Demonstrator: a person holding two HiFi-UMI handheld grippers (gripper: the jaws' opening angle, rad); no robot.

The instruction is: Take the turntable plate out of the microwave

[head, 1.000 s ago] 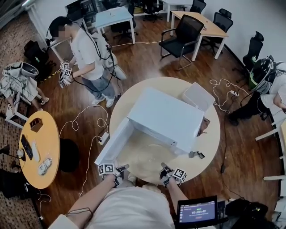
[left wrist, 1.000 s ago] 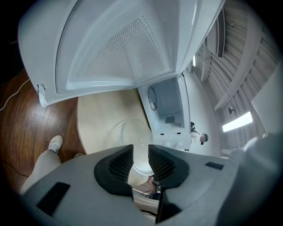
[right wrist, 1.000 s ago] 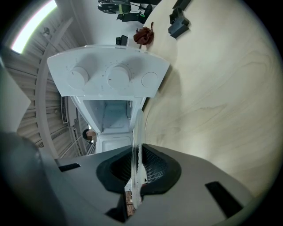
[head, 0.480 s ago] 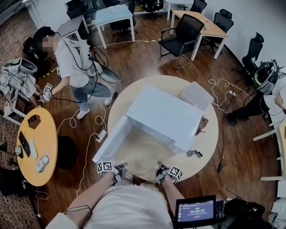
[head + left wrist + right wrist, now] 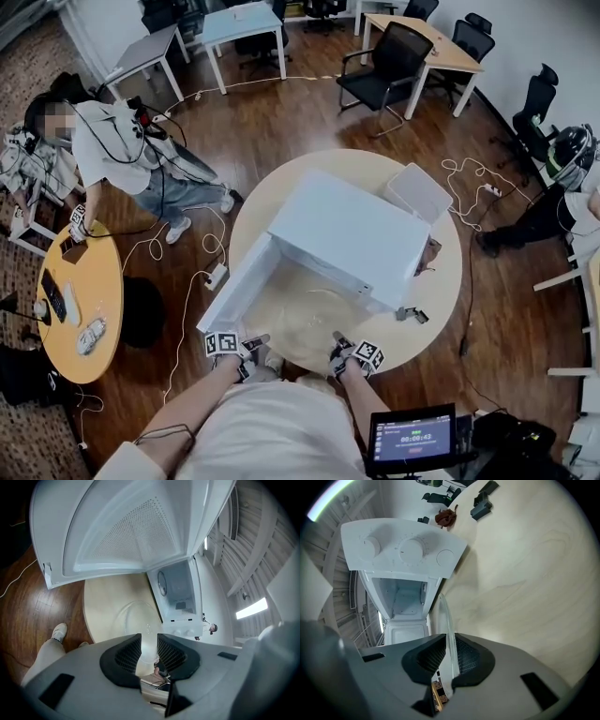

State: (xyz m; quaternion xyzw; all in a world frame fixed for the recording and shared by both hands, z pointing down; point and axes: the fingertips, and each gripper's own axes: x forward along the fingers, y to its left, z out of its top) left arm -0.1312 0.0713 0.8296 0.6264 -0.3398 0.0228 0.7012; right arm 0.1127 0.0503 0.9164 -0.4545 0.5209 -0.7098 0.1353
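The right gripper [image 5: 451, 643], lower centre, pinches the plate [image 5: 446, 616] by its rim before the microwave [image 5: 404, 551]; the left gripper [image 5: 149, 640] stands with jaws apart.

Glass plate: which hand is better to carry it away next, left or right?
Right. The right gripper is shut on the rim of the glass plate, in front of the microwave. The left gripper has its jaws apart, pinching nothing.
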